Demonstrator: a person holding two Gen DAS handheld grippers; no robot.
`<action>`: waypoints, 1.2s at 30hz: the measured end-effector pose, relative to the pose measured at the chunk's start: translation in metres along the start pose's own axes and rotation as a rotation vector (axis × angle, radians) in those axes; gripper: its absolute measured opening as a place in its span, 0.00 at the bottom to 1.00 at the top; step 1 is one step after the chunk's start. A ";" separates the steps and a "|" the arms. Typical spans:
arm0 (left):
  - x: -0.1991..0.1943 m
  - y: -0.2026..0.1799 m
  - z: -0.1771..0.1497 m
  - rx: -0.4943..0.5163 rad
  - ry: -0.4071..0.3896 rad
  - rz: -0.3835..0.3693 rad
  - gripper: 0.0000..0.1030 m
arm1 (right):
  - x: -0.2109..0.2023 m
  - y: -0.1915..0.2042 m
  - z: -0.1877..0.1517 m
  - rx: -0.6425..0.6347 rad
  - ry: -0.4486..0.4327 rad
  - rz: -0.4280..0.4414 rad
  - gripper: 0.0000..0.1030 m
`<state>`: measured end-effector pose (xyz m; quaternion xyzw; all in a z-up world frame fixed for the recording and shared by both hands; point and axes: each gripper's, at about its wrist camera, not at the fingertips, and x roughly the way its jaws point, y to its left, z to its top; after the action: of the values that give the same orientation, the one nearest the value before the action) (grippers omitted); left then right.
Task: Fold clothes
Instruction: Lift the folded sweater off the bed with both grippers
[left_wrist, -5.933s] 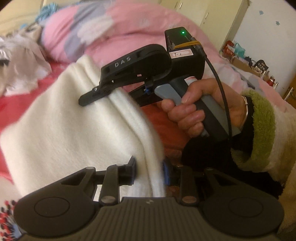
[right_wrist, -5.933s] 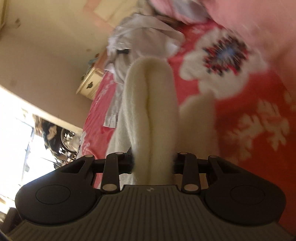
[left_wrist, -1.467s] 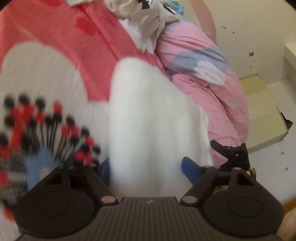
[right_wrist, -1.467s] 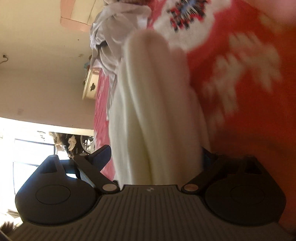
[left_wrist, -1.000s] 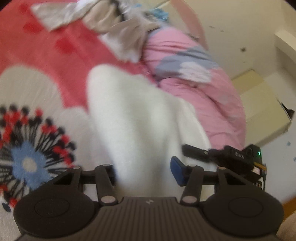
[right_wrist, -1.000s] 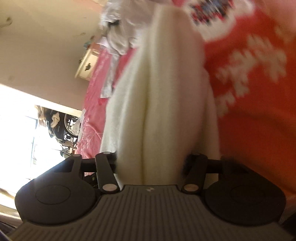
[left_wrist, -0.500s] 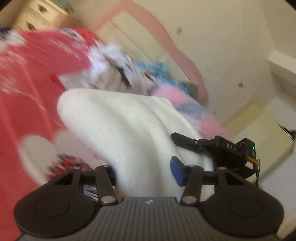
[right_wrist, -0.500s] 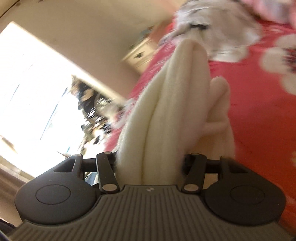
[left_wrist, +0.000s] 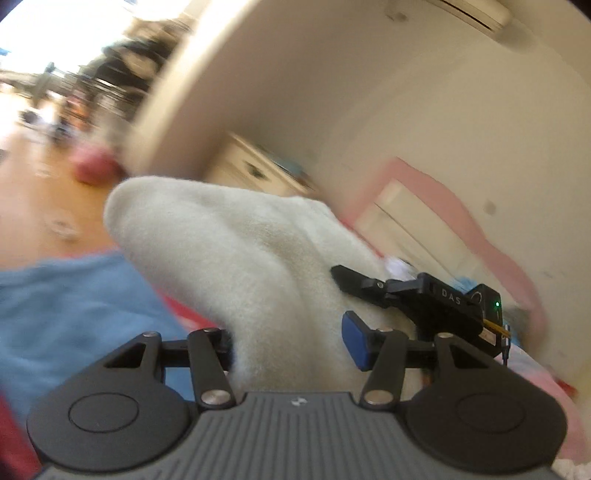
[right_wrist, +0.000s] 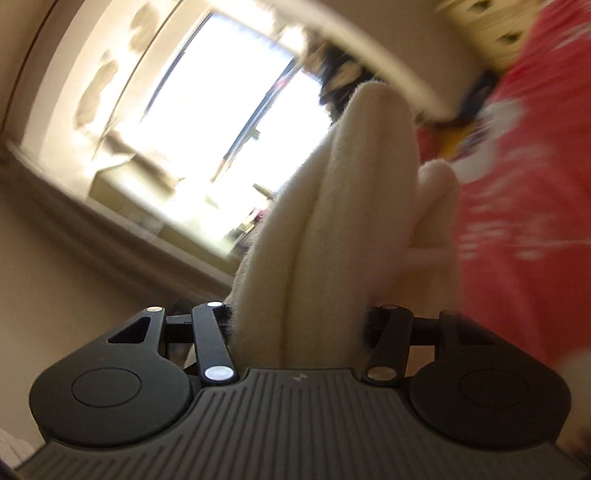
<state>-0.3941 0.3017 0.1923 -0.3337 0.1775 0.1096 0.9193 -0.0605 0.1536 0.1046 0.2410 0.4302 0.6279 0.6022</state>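
Cream fleece against red, blue, pink and black

The fluffy garment (left_wrist: 236, 258) is plain cream-white with no print, shading to warmer ivory in the right wrist view (right_wrist: 332, 236). The left gripper (left_wrist: 291, 341) is black with ribbed dark grey housing, silver rivets and one royal-blue finger pad (left_wrist: 354, 345). The right gripper (right_wrist: 297, 321) is the same black and grey; from the left wrist view (left_wrist: 424, 299) it carries pale "DAS" lettering and a green light. The bedsheet (right_wrist: 524, 184) is coral red with blurred white floral patches. A blue cloth (left_wrist: 70, 306) lies at lower left, plain. The headboard (left_wrist: 476, 236) is pink around a cream panel; the walls (left_wrist: 369, 81) are beige.
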 end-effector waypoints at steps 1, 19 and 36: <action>-0.003 0.008 -0.001 -0.022 -0.017 0.039 0.55 | 0.022 -0.001 0.004 -0.012 0.032 0.027 0.51; 0.005 0.039 -0.024 -0.053 -0.009 0.325 0.55 | 0.169 -0.036 0.018 -0.055 0.297 0.152 0.54; -0.036 0.043 -0.012 0.043 0.176 0.305 0.63 | 0.067 -0.004 0.054 -0.364 0.088 -0.129 0.78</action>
<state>-0.4440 0.3236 0.1733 -0.2916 0.3080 0.2145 0.8798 -0.0245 0.2314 0.1150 0.0725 0.3502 0.6655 0.6551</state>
